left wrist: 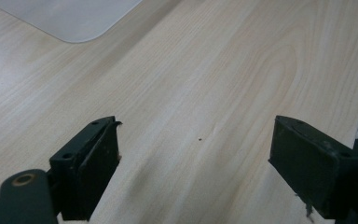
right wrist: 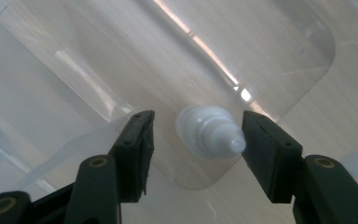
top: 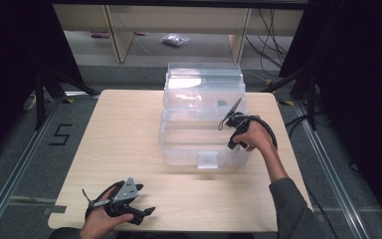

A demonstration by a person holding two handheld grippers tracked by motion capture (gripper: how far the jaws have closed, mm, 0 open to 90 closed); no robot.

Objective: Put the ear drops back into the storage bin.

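A clear plastic storage box [top: 179,149] stands on the wooden table [top: 119,144], its top open. My right gripper [top: 234,142] hangs over the box's right side, jaws pointing down into it. In the right gripper view the right gripper [right wrist: 196,149] stands open, and a small white bottle [right wrist: 209,137] lies beneath the gap on the box's clear floor [right wrist: 121,56]. Its narrow cap points toward the right-hand jaw, and neither pad presses on it. My left gripper [top: 144,201] rests at the table's near left edge. In its own view the left gripper [left wrist: 196,154] is open over bare wood.
The box's tall clear walls surround the right gripper's jaws. A rounded corner of clear plastic [left wrist: 70,18] lies ahead of the left gripper. Dark stands and cables [top: 273,45] flank the table, with a shelf unit [top: 119,35] behind it.
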